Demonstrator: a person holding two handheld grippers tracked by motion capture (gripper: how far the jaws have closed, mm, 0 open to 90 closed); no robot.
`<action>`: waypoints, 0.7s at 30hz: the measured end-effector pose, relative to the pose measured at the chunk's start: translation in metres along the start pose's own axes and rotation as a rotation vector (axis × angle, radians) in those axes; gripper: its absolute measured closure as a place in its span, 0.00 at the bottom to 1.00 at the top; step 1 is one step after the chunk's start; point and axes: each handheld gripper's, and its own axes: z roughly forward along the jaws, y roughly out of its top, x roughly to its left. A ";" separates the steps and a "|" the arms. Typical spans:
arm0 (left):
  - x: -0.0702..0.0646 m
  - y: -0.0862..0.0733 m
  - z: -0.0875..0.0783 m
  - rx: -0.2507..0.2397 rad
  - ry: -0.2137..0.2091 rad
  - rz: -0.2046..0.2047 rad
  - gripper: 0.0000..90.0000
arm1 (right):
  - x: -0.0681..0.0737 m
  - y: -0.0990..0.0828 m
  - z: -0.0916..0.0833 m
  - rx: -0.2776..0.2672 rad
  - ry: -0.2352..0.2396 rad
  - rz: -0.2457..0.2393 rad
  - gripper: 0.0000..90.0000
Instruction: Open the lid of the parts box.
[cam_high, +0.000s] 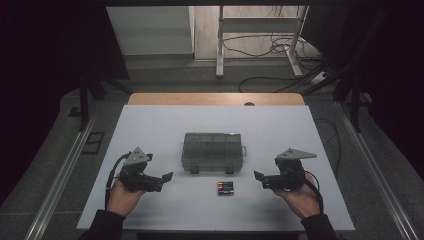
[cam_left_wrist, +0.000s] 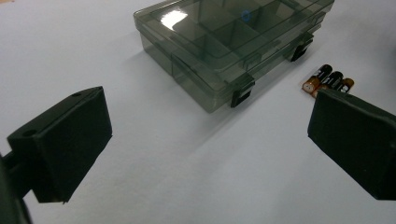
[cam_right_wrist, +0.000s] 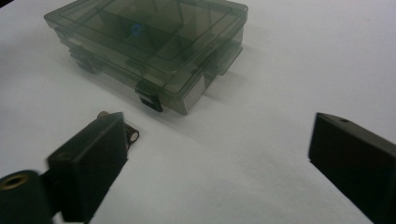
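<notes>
Box: mid-surface, shut, well off every edge.
Batteries: just before it.
Left gripper: gaping, empty, bare room around.
Right gripper: likewise.

Your box sits mid-table, lid closed. Batteries lie just in front of it, toward its right end. Your left gripper flanks them on the left, right gripper on the right, both apart.
</notes>
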 end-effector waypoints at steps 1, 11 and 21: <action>0.000 0.001 0.001 -0.002 0.000 0.001 0.00 | 0.000 0.000 0.000 0.000 0.000 0.000 0.14; 0.001 0.007 0.010 -0.020 -0.012 0.003 0.01 | -0.002 0.004 0.005 0.016 0.035 -0.020 0.55; 0.006 0.011 0.022 -0.019 -0.051 -0.012 0.01 | -0.002 0.005 0.020 0.099 0.092 -0.039 0.82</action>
